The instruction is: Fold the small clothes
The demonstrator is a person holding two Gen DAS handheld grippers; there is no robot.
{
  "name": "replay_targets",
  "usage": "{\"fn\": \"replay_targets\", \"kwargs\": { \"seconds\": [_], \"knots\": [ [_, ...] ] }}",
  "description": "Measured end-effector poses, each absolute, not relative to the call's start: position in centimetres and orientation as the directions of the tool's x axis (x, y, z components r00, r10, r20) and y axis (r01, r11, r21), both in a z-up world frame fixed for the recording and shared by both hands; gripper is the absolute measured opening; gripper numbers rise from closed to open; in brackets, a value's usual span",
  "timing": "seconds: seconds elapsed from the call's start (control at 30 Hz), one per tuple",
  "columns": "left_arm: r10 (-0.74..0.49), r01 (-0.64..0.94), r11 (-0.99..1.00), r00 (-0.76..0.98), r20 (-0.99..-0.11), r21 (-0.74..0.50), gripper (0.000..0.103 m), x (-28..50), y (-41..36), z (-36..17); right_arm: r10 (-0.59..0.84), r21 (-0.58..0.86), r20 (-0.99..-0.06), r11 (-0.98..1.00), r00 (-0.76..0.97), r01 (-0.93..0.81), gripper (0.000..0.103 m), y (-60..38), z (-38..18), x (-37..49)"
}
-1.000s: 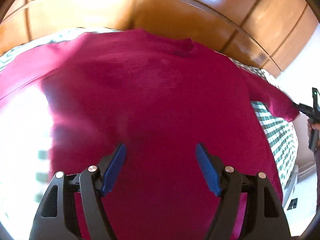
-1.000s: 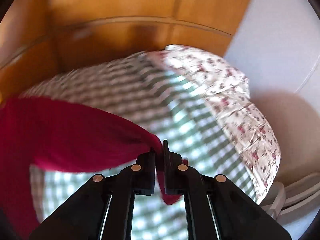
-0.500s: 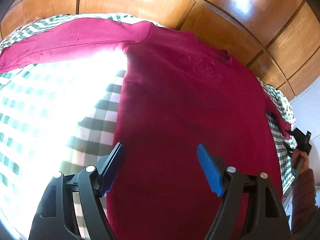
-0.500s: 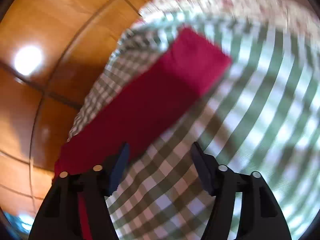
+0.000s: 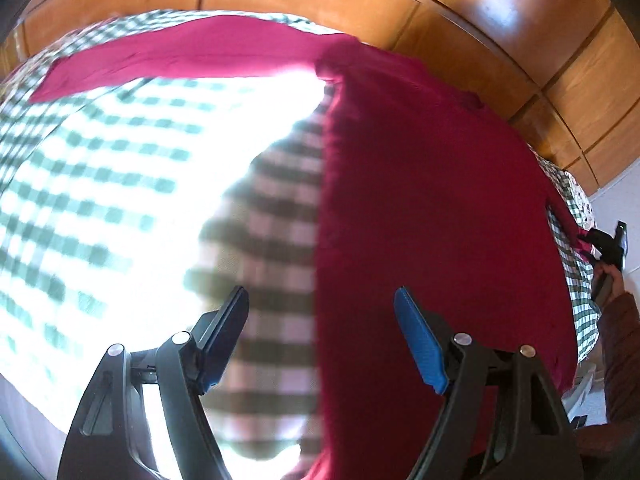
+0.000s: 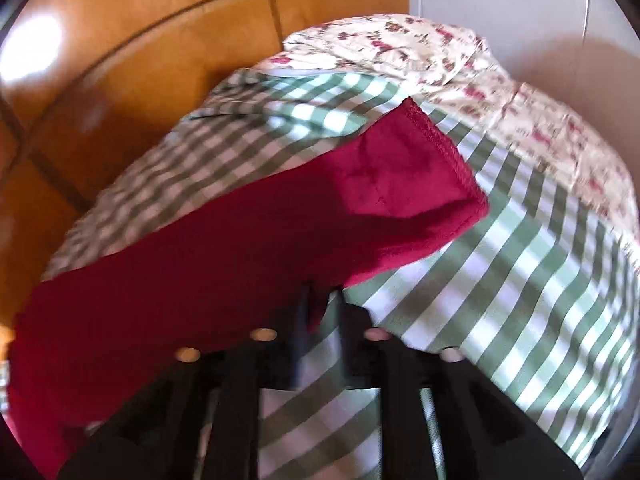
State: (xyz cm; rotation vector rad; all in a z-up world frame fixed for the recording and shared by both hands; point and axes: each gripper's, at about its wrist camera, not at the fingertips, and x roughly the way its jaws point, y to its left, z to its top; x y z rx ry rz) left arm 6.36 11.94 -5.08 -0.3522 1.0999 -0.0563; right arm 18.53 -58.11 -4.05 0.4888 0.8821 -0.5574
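Note:
A dark red sweater lies spread flat on a green-and-white checked sheet. One sleeve stretches out to the left. My left gripper hovers open over the sweater's left side edge, one blue pad above the sheet and the other above the knit. In the right wrist view the other sleeve runs up to its hemmed cuff. My right gripper has its jaws closing, nearly together, with the sleeve's lower edge pinched between them. It also shows at the far right.
Glossy wooden panelling rises behind the bed. A floral cover lies past the checked sheet, with a white wall beyond. A person's hand holds the right gripper at the bed's right edge. Strong sunlight washes out the sheet on the left.
My left gripper slid left from over the sweater's body to its side edge, staying open. My right gripper let go of the sleeve, stood open, sank, and has closed on the sleeve's edge again.

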Motion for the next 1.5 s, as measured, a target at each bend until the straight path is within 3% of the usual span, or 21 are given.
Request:
{"fn": "replay_targets", "kwargs": {
  "seconds": [0.07, 0.23, 0.4, 0.47, 0.5, 0.53, 0.6, 0.63, 0.77, 0.9, 1.0, 1.07, 1.13, 1.17, 1.43, 1.5],
  "knots": [
    [-0.224, -0.131, 0.940, 0.459, -0.859, -0.315, 0.075, 5.4, 12.7, -5.2, -0.216, 0.184, -0.813, 0.787, 0.541, 0.589, 0.063, -56.3, -3.5, 16.9],
    [-0.314, -0.062, 0.924, 0.439, -0.842, -0.377, 0.072, 3.5, 12.5, -5.8, 0.055, 0.294, -0.833, 0.887, 0.551, 0.356, 0.063, -48.8, -3.8, 12.5],
    [-0.441, 0.054, 0.887, 0.395, -0.806, -0.459, 0.054, 2.2, 10.5, -6.3, 0.248, 0.360, -0.846, 0.919, 0.472, 0.161, 0.063, -40.6, -5.1, 6.4],
    [-0.456, 0.079, 0.883, 0.387, -0.802, -0.463, 0.036, 1.7, 10.0, -6.7, 0.278, 0.369, -0.846, 0.921, 0.456, 0.124, 0.062, -38.8, -5.3, 4.5],
    [-0.462, 0.084, 0.880, 0.384, -0.799, -0.468, 0.028, 1.7, 9.9, -6.8, 0.278, 0.354, -0.853, 0.930, 0.442, 0.099, 0.053, -37.6, -5.5, 3.2],
    [-0.478, 0.086, 0.871, 0.378, -0.793, -0.484, 0.011, 1.8, 9.8, -7.1, 0.269, 0.334, -0.861, 0.939, 0.432, 0.081, 0.049, -36.7, -5.6, 2.4],
    [-0.497, 0.092, 0.859, 0.387, -0.777, -0.503, 0.009, 1.5, 10.0, -7.0, 0.248, 0.290, -0.874, 0.956, 0.417, 0.039, 0.018, -35.0, -5.6, 1.1],
    [-0.500, 0.106, 0.858, 0.398, -0.770, -0.502, 0.008, 1.6, 9.9, -6.6, 0.246, 0.282, -0.876, 0.959, 0.414, 0.026, 0.008, -34.3, -5.2, 0.5],
    [-0.532, 0.172, 0.842, 0.425, -0.732, -0.512, 0.008, -0.4, 10.6, -4.4, 0.217, 0.237, -0.861, 0.971, 0.459, -0.016, 0.007, -33.3, -2.7, -0.4],
    [-0.516, 0.151, 0.854, 0.373, -0.771, -0.498, 0.008, -1.3, 10.7, -6.0, 0.223, 0.224, -0.868, 0.973, 0.443, -0.050, 0.007, -34.3, -2.0, -0.9],
    [-0.478, 0.116, 0.875, 0.360, -0.801, -0.470, 0.018, -0.8, 10.5, -6.5, 0.210, 0.213, -0.898, 0.976, 0.387, -0.036, 0.007, -34.4, -4.3, -1.1],
    [-0.457, 0.113, 0.884, 0.413, -0.788, -0.453, 0.034, -0.4, 10.7, -5.1, 0.239, 0.256, -0.888, 0.967, 0.392, -0.011, 0.008, -34.8, -4.6, -1.0],
    [-0.440, 0.116, 0.891, 0.460, -0.771, -0.439, 0.039, 0.5, 11.0, -3.9, 0.240, 0.277, -0.873, 0.960, 0.424, 0.027, 0.031, -35.9, -4.1, -0.6],
    [-0.435, 0.121, 0.893, 0.482, -0.761, -0.434, 0.039, 0.9, 11.0, -3.3, 0.209, 0.274, -0.865, 0.959, 0.456, 0.079, 0.057, -37.3, -3.7, -0.1],
    [-0.392, 0.184, 0.919, 0.526, -0.755, -0.349, 0.051, 8.0, 5.2, -2.4, 0.035, 0.409, -0.803, 0.758, 0.595, 0.508, 0.059, -52.1, -3.8, 6.0],
    [-0.382, 0.202, 0.924, 0.510, -0.771, -0.324, 0.051, 9.5, 3.0, -3.0, -0.015, 0.444, -0.791, 0.673, 0.611, 0.591, 0.053, -55.8, -4.2, 7.3]
  ]
}}
